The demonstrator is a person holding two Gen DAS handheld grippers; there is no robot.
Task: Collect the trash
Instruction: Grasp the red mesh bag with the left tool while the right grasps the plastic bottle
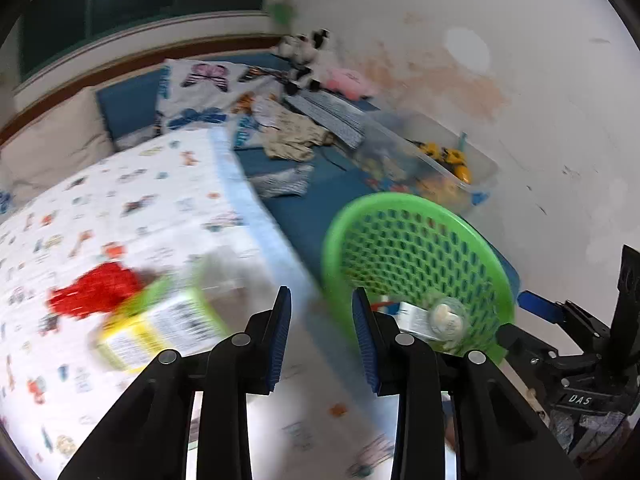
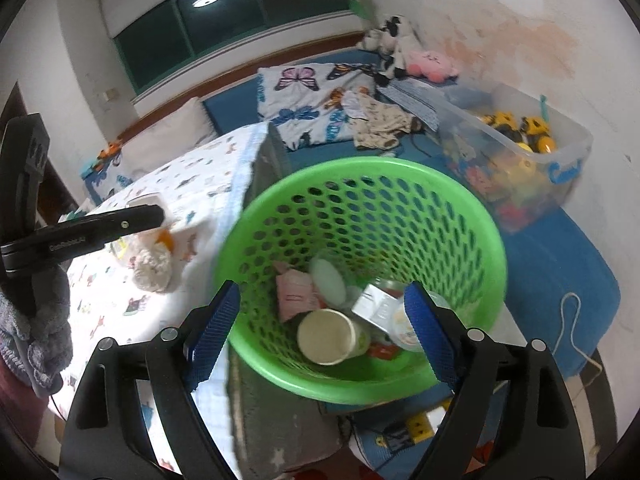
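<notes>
Basket [image 2: 362,208], green, perforated, stood just beside the bed [image 1: 120,208], placed to receive trash: held paper cup [image 2: 326,336], pink packet [image 2: 296,292], small carton [image 2: 374,304]. Left gripper [image 1: 322,340] fingers partly spread, empty. Right gripper [image 2: 320,344] fingers spread wide over basket, empty. Uncollected: yellow carton [image 1: 160,332], red wrapper [image 1: 94,288], on bed.

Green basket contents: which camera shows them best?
The right wrist view: it looks straight into the green basket, showing a paper cup, a pink packet and a white box. The left wrist view shows it blurred, contents mostly hidden.
</notes>
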